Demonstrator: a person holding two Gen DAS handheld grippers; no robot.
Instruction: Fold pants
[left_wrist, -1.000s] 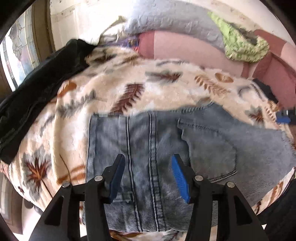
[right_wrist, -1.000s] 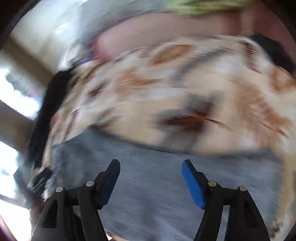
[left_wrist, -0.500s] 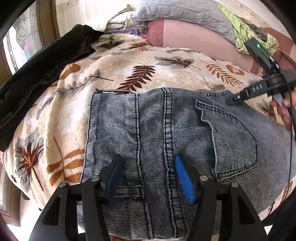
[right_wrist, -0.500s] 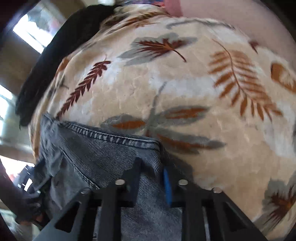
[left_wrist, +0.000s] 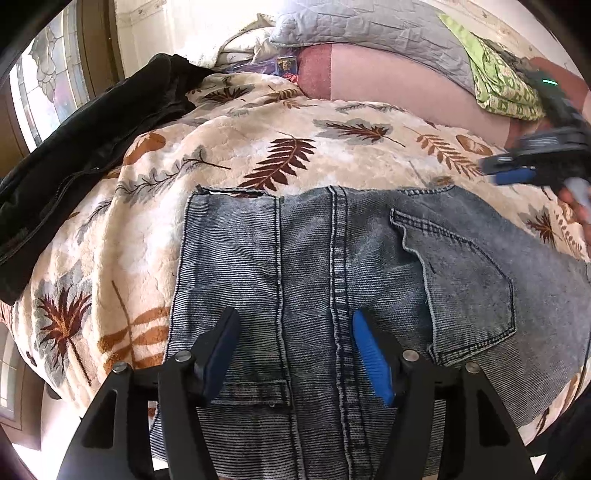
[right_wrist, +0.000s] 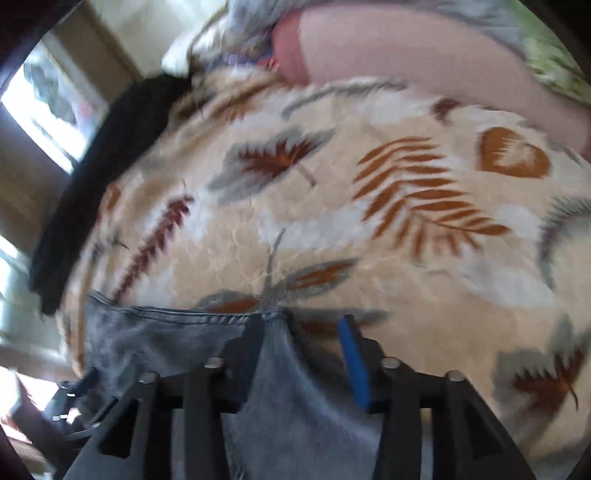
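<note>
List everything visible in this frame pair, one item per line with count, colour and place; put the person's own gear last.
jeans: one pair, faded blue-grey denim, flat on the blanket, back pocket up.
blanket: one, cream with brown and grey leaf print, under the jeans.
black garment: one, black, bunched along the blanket's left edge.
grey pillow: one, grey quilted, at the far end.
pink cushion: one, pink, below the grey pillow.
green cloth: one, green patterned, far right on the cushion.
window: one, patterned glass, far left.
left gripper: black with blue pads, open above the jeans.
right gripper: black with blue pads, parted, denim edge between the fingers.
</note>
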